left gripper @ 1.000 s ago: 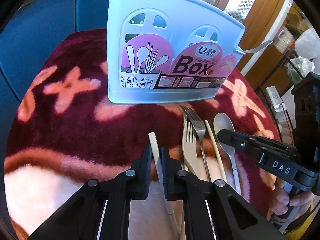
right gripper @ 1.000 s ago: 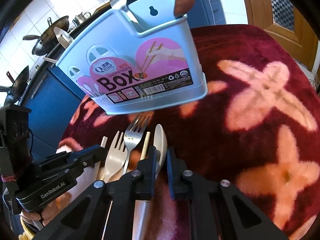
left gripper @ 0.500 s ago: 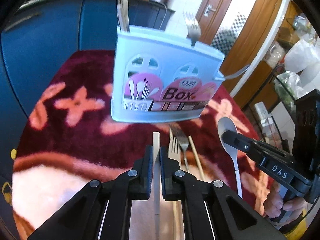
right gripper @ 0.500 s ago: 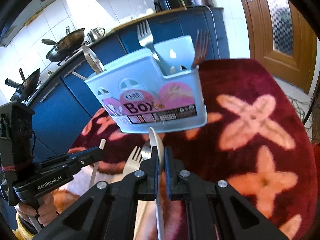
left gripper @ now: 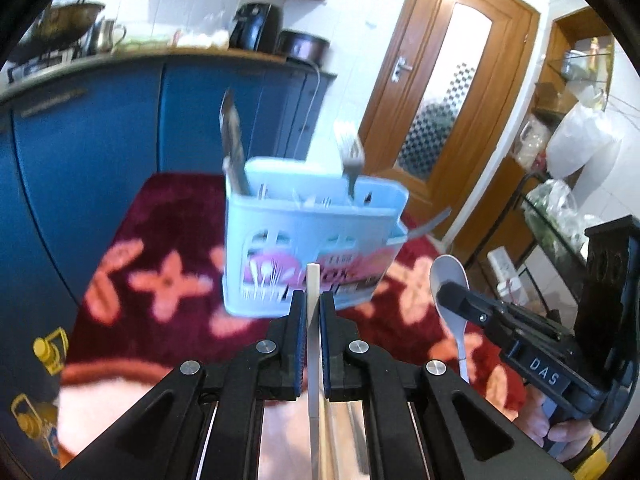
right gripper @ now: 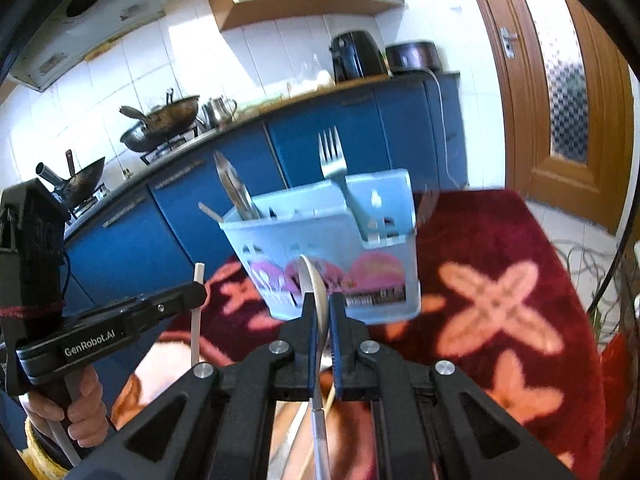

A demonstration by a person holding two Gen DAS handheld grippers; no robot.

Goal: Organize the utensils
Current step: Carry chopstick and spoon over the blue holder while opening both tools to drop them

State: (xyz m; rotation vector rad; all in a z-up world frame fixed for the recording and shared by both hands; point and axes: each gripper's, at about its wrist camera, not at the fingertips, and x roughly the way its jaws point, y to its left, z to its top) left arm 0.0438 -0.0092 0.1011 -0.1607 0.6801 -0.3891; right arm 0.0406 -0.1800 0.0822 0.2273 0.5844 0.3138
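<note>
A light blue utensil box [left gripper: 312,248] stands on the red flowered cloth, also in the right wrist view [right gripper: 332,256]. It holds a metal fork [right gripper: 334,160] and a dark utensil [right gripper: 234,188]. My left gripper [left gripper: 313,304] is shut on a cream chopstick [left gripper: 313,332], raised in front of the box; the stick also shows in the right wrist view [right gripper: 196,312]. My right gripper [right gripper: 320,308] is shut on a metal spoon [right gripper: 314,284], raised before the box; the spoon also shows in the left wrist view [left gripper: 450,280].
The red cloth [right gripper: 500,312] covers a round table. Blue kitchen cabinets [left gripper: 100,128] with woks and a kettle stand behind. A wooden door [left gripper: 448,92] is at the back right. A rack with bags [left gripper: 560,184] stands to the right.
Both grippers have lifted off the table, the left with the chopstick and the right with the spoon. The views have tilted up, showing the box top and the kitchen behind.
</note>
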